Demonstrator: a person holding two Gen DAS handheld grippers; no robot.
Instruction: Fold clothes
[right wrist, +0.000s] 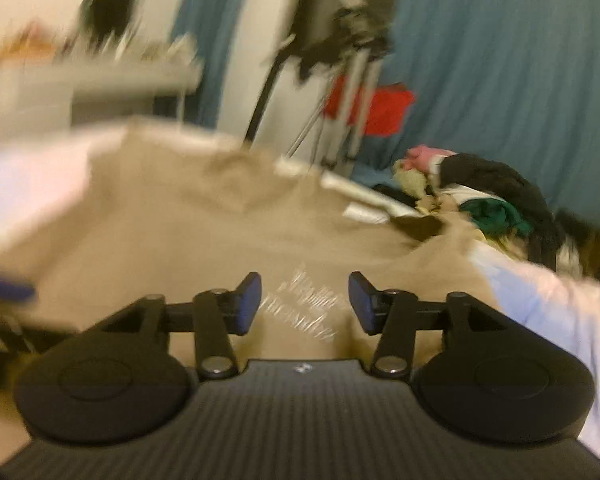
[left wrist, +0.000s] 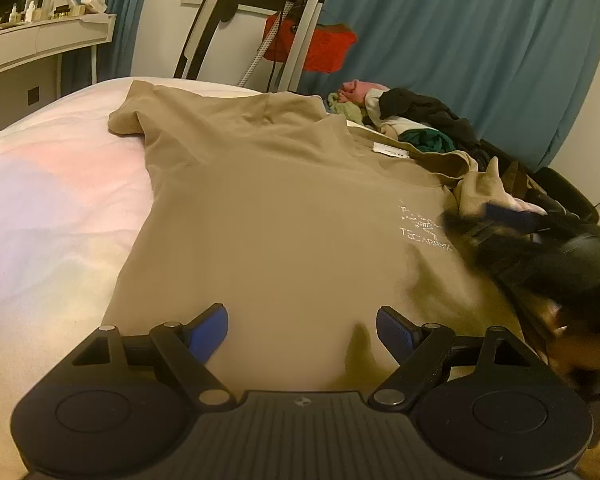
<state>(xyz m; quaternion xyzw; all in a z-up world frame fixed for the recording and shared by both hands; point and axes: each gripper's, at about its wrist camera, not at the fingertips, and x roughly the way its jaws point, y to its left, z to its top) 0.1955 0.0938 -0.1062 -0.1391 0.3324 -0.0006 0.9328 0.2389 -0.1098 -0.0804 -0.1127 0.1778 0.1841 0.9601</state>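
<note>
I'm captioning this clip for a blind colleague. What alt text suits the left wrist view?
A tan T-shirt lies spread flat on a white bed, with the open left gripper over its lower part. The blurred right gripper is at its right edge, near a pile of clothes.

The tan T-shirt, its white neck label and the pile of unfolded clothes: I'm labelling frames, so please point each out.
T-shirt (left wrist: 284, 216), left wrist view, middle of the chest.
Neck label (left wrist: 392, 150), left wrist view, label's centre.
Clothes pile (right wrist: 496, 184), right wrist view, black garment on top.
</note>
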